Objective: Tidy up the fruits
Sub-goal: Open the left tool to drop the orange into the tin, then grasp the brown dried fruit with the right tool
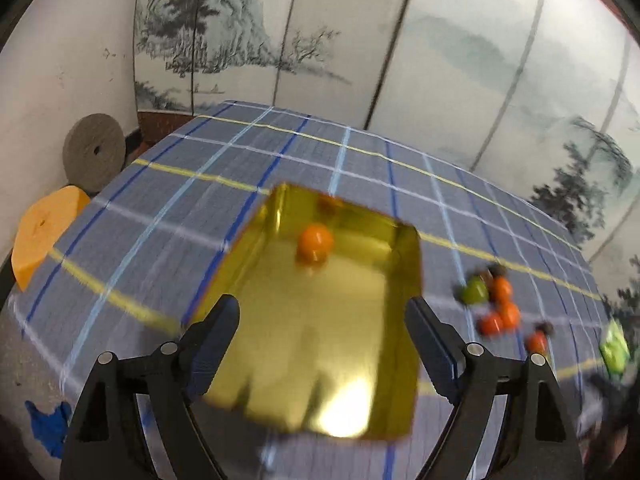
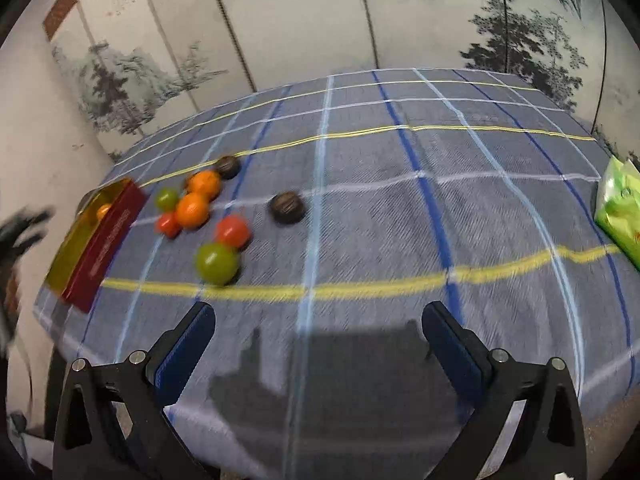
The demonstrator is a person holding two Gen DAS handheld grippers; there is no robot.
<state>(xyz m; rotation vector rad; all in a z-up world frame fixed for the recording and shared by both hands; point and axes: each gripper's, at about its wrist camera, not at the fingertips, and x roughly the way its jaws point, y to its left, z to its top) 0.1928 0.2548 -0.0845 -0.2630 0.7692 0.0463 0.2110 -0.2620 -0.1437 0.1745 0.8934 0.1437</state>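
The surface (image 2: 360, 216) carries a blue plaid cloth (image 2: 400, 264). Directly on it: a gold-lined red box (image 2: 104, 244) at the left edge, loose orange, red, green and dark brown fruits (image 2: 192, 210) beside it, a green packet (image 2: 618, 212) at the right edge.

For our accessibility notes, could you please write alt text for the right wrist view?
An open right hand-held gripper hangs over a plaid tablecloth. Orange, red and green fruits and two dark ones lie beside a red box at left.
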